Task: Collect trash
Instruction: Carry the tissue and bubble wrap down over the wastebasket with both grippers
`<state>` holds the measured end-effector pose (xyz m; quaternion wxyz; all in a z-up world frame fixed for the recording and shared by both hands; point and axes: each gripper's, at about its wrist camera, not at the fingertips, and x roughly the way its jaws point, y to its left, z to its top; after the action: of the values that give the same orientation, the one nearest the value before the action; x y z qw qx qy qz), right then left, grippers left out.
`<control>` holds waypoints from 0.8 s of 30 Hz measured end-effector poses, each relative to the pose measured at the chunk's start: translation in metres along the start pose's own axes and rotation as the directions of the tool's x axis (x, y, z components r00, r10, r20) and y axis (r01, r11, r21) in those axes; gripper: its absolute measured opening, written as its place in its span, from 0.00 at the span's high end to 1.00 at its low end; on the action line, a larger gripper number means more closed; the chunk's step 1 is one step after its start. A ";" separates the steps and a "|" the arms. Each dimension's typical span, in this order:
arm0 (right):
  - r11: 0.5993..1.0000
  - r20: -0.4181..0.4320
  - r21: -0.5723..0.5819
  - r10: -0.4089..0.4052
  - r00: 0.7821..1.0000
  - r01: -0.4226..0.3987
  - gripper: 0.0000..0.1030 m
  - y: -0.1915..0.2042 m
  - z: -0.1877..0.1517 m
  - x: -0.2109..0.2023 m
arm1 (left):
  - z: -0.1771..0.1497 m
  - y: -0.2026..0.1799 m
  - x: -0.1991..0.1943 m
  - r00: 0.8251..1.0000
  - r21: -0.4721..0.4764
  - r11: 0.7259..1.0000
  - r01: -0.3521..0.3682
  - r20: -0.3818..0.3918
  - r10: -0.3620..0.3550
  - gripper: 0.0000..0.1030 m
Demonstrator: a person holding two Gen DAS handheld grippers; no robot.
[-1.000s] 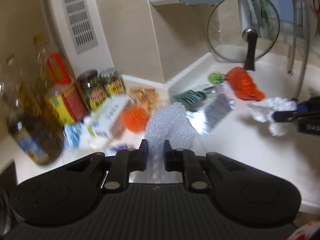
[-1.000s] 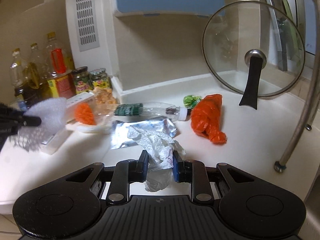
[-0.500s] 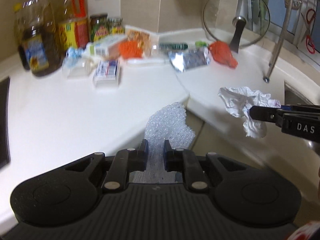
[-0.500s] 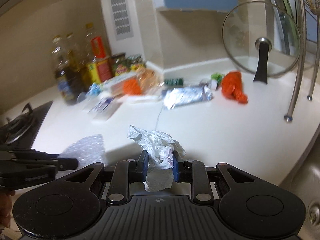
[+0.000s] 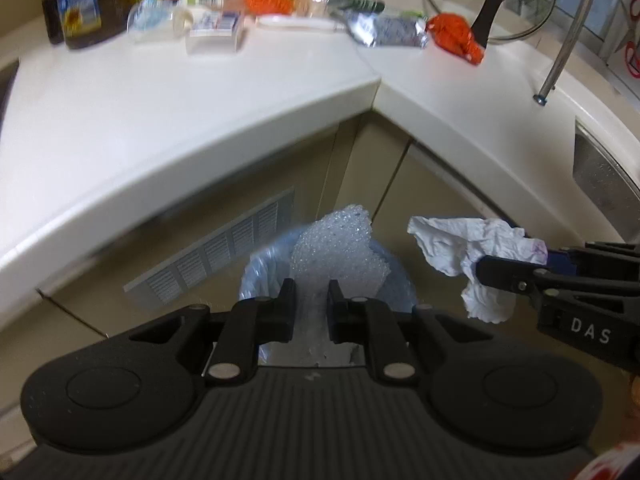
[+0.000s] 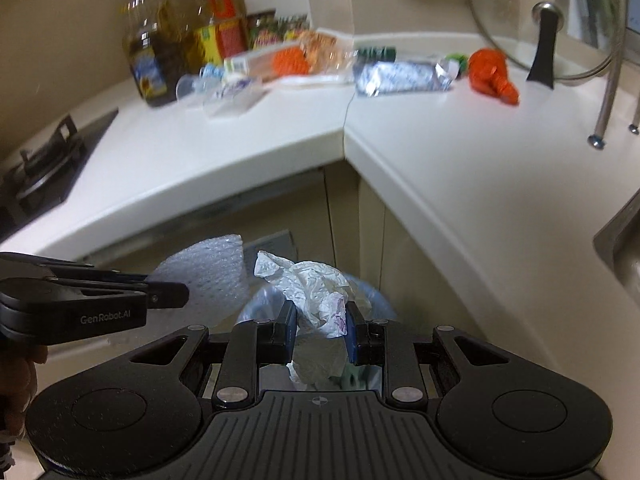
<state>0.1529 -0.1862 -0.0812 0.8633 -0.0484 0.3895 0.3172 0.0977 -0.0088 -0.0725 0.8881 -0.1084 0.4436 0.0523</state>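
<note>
Right wrist view only: stove [image 6: 44, 168] left of counter [image 6: 440, 152]. Your left tongs [image 5: 311, 298] pinching bubble wrap [image 5: 338, 252], right tongs [image 6: 321, 334] pinching crumpled tissue [image 6: 316, 284], both above bin [image 5: 256, 268].

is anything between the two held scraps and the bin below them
Nothing visible. The bubble wrap in the left gripper and the tissue in the right gripper hang over the open bin.

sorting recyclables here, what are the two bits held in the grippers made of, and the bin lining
Bubble wrap: clear plastic film, shown by its small raised bubbles. Crumpled tissue: looks like thin white paper, matte with soft creases, possibly thin plastic. Bin liner: seemingly translucent pale blue plastic film, wrinkled at the rim.
</note>
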 end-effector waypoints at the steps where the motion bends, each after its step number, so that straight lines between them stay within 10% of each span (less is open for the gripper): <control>1: 1.000 -0.009 -0.009 0.001 1.000 -0.001 0.76 -0.001 -0.001 0.003 | -0.002 -0.001 0.004 1.000 -0.003 1.000 -0.001 -0.012 0.001 0.87; 24: 0.992 -0.220 -0.112 0.026 0.975 -0.052 0.76 -0.020 -0.037 0.089 | -0.038 0.003 0.080 0.974 -0.064 0.997 -0.045 -0.223 0.030 0.87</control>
<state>0.1854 -0.1686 -0.1727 0.8046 -0.1259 0.4637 0.3491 0.1157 -0.0148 -0.1592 0.8276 -0.1358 0.5398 0.0718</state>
